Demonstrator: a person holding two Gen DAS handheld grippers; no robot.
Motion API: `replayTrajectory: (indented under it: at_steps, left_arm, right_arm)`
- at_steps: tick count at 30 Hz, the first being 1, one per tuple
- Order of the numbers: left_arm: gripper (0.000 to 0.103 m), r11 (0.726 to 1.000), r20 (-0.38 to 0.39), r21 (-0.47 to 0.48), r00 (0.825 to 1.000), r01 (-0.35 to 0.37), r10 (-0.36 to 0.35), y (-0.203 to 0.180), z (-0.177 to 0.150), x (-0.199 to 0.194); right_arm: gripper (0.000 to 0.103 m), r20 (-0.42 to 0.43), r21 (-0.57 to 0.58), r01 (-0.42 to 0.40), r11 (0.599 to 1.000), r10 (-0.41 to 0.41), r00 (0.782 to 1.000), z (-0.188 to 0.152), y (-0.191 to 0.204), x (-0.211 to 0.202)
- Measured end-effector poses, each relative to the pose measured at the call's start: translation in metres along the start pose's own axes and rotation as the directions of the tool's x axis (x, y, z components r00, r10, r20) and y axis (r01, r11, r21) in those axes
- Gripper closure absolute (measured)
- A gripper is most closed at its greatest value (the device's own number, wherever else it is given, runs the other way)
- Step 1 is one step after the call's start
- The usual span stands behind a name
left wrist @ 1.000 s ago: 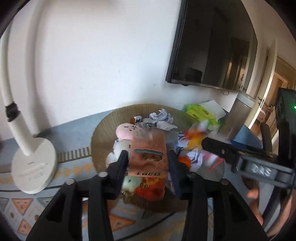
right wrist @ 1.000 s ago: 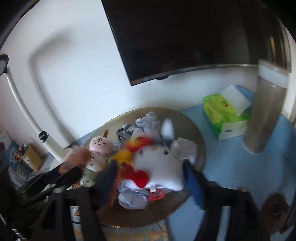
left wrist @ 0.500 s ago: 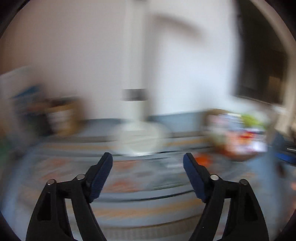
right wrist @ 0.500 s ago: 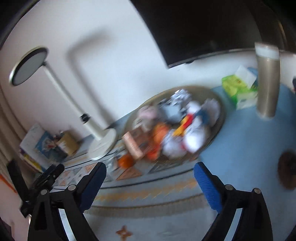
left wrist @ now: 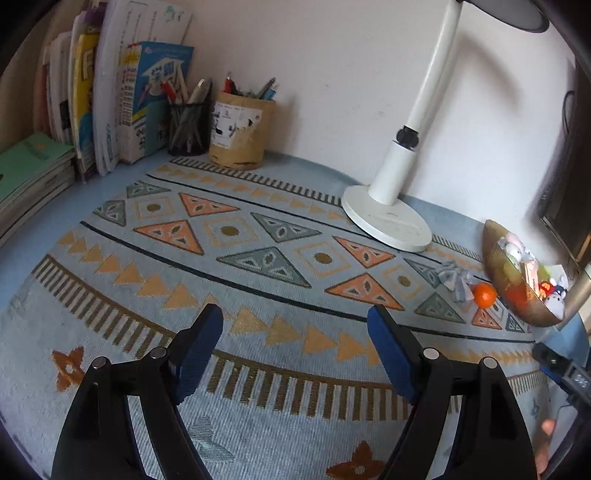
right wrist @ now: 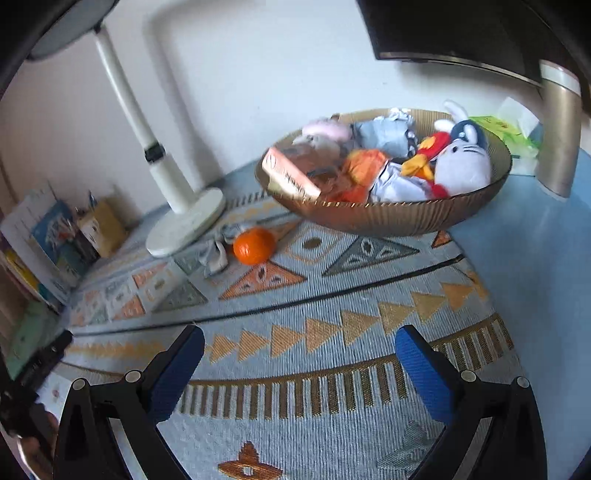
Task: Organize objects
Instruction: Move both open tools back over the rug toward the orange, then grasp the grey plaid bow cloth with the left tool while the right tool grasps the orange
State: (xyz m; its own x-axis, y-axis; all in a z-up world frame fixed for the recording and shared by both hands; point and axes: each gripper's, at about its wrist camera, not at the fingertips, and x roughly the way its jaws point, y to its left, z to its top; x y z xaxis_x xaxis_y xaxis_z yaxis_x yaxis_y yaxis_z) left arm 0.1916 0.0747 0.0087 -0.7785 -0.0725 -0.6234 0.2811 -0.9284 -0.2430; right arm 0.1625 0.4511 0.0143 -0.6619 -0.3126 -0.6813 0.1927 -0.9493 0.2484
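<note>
A brown ribbed bowl holds a white plush rabbit, a pink plush, a snack packet and crumpled papers. Just left of it on the patterned mat lie an orange and a crumpled grey wad. My right gripper hovers over the mat in front of the bowl, its jaws opening with nothing between them. My left gripper is open and empty over the mat's middle, far left of the bowl and the orange.
A white desk lamp stands on the mat's far edge. Two pen holders and upright books line the back left wall. A metal flask, a green tissue pack and a dark monitor are right of the bowl.
The left gripper let go of the snack packet over the bowl and swung left over the mat. The right gripper let go of the white plush, drew back and spread wider.
</note>
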Motion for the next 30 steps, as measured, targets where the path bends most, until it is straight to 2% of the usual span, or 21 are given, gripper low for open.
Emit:
replayTrajectory:
  at_steps: [2, 5, 6, 7, 8, 10, 11, 12, 13, 15, 16, 17, 18, 20, 21, 22, 23, 25, 27, 30]
  left_arm:
    - [0.024, 1.000, 0.007, 0.028, 1.000, 0.001, -0.001, -0.006, -0.002, -0.002]
    - [0.024, 0.996, 0.018, 0.088, 1.000, -0.012, 0.010, -0.018, -0.004, -0.004]
    - [0.024, 0.995, 0.018, 0.102, 1.000, -0.013, 0.011, -0.021, -0.004, -0.004]
    - [0.024, 0.994, 0.017, 0.105, 1.000, -0.016, 0.014, -0.021, -0.004, -0.004]
    - [0.024, 0.995, 0.011, 0.102, 1.000, -0.020, 0.019, -0.021, -0.003, -0.002]
    - [0.024, 0.996, -0.004, 0.090, 1.000, -0.024, 0.025, -0.018, -0.002, 0.001]
    - [0.024, 0.995, -0.013, 0.091, 0.999, -0.031, 0.032, -0.019, -0.002, 0.002]
    - [0.024, 0.994, -0.029, 0.106, 0.999, -0.023, 0.026, -0.021, -0.002, 0.005]
    - [0.024, 0.991, -0.064, 0.135, 0.998, 0.010, -0.002, -0.026, -0.001, 0.009]
    - [0.024, 0.972, -0.163, 0.205, 0.984, 0.112, -0.079, -0.041, 0.002, 0.019]
    - [0.024, 0.954, -0.207, 0.250, 0.972, 0.163, -0.112, -0.051, 0.005, 0.024]
    - [0.024, 0.925, -0.251, 0.316, 0.958, 0.213, -0.135, -0.065, 0.010, 0.029]
    - [0.024, 0.899, -0.267, 0.370, 0.954, 0.233, -0.137, -0.076, 0.013, 0.032]
    - [0.024, 0.840, -0.238, 0.495, 0.964, 0.222, -0.114, -0.104, 0.021, 0.041]
    - [0.024, 0.812, -0.224, 0.542, 0.969, 0.214, -0.106, -0.118, 0.024, 0.048]
    - [0.024, 0.798, -0.227, 0.561, 0.968, 0.218, -0.105, -0.126, 0.025, 0.055]
    - [0.024, 0.784, -0.239, 0.576, 0.965, 0.231, -0.110, -0.138, 0.027, 0.065]
    - [0.024, 0.772, -0.249, 0.583, 0.960, 0.252, -0.126, -0.154, 0.031, 0.081]
    - [0.024, 0.766, -0.257, 0.583, 0.956, 0.271, -0.142, -0.169, 0.033, 0.097]
    - [0.025, 0.761, -0.285, 0.567, 0.942, 0.315, -0.178, -0.187, 0.033, 0.117]
  right_arm:
    - [0.000, 0.013, -0.027, 0.030, 0.999, -0.029, 0.999, -0.001, 0.005, -0.001]
    - [0.000, -0.002, -0.063, 0.032, 0.998, -0.032, 0.999, 0.000, 0.010, -0.001]
    - [0.001, -0.025, -0.056, 0.041, 0.998, -0.042, 0.999, 0.003, 0.010, 0.001]
    - [0.007, -0.049, -0.004, 0.040, 0.999, -0.041, 0.998, 0.008, 0.007, 0.000]
    - [0.010, -0.061, 0.034, 0.015, 0.999, -0.013, 0.998, 0.013, 0.006, 0.000]
    - [0.013, -0.127, 0.119, -0.088, 0.989, 0.103, 0.987, 0.032, 0.007, 0.014]
    - [0.020, -0.161, 0.138, -0.109, 0.984, 0.131, 0.978, 0.038, 0.011, 0.023]
    - [0.023, -0.191, 0.149, -0.114, 0.982, 0.142, 0.971, 0.043, 0.014, 0.033]
    - [0.029, -0.210, 0.147, -0.100, 0.984, 0.130, 0.969, 0.048, 0.019, 0.045]
    - [0.032, -0.203, 0.124, -0.064, 0.990, 0.088, 0.975, 0.053, 0.028, 0.061]
    - [0.032, -0.199, 0.120, -0.059, 0.991, 0.083, 0.977, 0.056, 0.031, 0.068]
    - [0.032, -0.197, 0.122, -0.053, 0.991, 0.076, 0.977, 0.058, 0.035, 0.077]
    - [0.032, -0.198, 0.120, -0.040, 0.992, 0.063, 0.978, 0.060, 0.037, 0.083]
    - [0.033, -0.202, 0.128, -0.001, 0.992, 0.027, 0.979, 0.064, 0.038, 0.094]
    - [0.033, -0.174, 0.134, -0.001, 0.991, 0.025, 0.984, 0.068, 0.039, 0.095]
    - [0.033, -0.158, 0.131, 0.003, 0.991, 0.018, 0.987, 0.072, 0.041, 0.098]
    - [0.040, -0.157, 0.124, -0.001, 0.992, 0.021, 0.987, 0.074, 0.043, 0.102]
    - [0.062, -0.186, 0.085, 0.002, 0.996, 0.014, 0.983, 0.077, 0.048, 0.114]
    - [0.065, -0.176, 0.042, 0.013, 0.999, -0.006, 0.984, 0.074, 0.048, 0.110]
    - [0.065, -0.203, 0.104, -0.036, 0.994, 0.057, 0.978, 0.065, 0.027, 0.093]
